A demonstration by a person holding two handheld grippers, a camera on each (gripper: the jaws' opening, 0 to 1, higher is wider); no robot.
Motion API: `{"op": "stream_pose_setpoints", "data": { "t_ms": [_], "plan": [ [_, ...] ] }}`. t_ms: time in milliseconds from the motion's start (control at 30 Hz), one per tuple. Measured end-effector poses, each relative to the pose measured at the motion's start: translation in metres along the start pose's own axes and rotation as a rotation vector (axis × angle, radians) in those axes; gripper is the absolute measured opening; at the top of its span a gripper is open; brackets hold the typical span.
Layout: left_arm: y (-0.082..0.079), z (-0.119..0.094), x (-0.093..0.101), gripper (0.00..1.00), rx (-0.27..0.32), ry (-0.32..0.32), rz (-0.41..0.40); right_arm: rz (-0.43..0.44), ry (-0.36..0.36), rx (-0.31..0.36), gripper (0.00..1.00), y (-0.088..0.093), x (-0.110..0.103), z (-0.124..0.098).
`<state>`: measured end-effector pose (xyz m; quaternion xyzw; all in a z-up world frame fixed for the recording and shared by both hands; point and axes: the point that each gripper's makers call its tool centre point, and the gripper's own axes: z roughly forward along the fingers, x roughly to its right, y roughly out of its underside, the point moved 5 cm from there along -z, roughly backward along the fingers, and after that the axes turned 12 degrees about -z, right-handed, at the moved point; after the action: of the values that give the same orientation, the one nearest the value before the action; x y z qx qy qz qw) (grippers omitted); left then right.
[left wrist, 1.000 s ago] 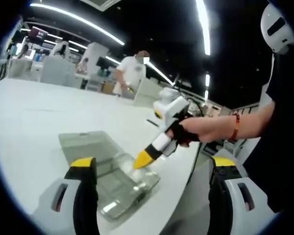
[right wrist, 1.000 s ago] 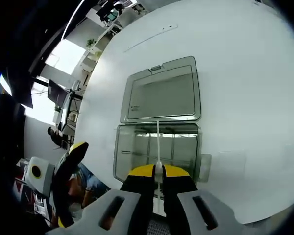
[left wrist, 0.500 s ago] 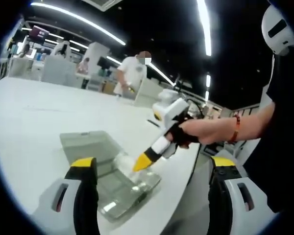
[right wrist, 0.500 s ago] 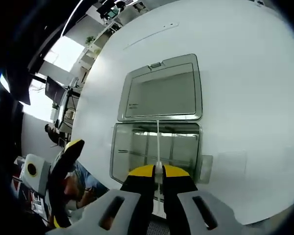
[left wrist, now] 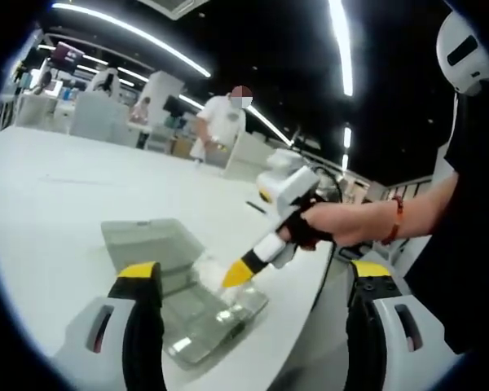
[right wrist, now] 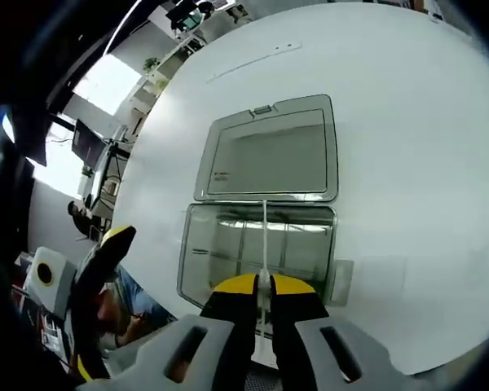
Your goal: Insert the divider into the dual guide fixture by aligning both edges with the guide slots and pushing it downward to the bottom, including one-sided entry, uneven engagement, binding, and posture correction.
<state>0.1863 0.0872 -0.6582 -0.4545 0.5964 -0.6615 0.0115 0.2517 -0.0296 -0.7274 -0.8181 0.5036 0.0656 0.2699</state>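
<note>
The right hand-held gripper (right wrist: 263,287) has its jaws pressed together on the thin white divider (right wrist: 265,244), which shows edge-on as a fine line running straight ahead from the yellow tips. It sits directly over the clear box (right wrist: 257,251) on the white worktop (right wrist: 407,163), and its long axis runs across the box toward the hinged lid (right wrist: 269,151) lying open flat beyond. So the box lies straight below and ahead of this gripper, and the coming push looks to be straight down along the jaws. Whether both edges of the divider sit in their slots I cannot tell. The left hand-held gripper (left wrist: 257,285) has its jaws wide apart and empty, and hangs well back from the box; from there the right one (left wrist: 243,270) is seen angled down with its tip over the box (left wrist: 208,314). The right is clearly nearer.
</note>
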Motion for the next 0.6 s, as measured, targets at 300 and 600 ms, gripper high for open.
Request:
{"op": "stream_pose_setpoints", "data": {
  "t_ms": [300,600],
  "plan": [
    [0.0005,-0.0003,0.0001,0.92,0.000,0.005,-0.004,-0.002,0.021,0.001,0.00,0.0009,0.0046,-0.0006],
    [0.0003,-0.0022,-0.0016,0.92,0.005,0.000,-0.011,-0.015,0.022,-0.006,0.00,-0.0004,0.0037,0.0026]
  ]
}}
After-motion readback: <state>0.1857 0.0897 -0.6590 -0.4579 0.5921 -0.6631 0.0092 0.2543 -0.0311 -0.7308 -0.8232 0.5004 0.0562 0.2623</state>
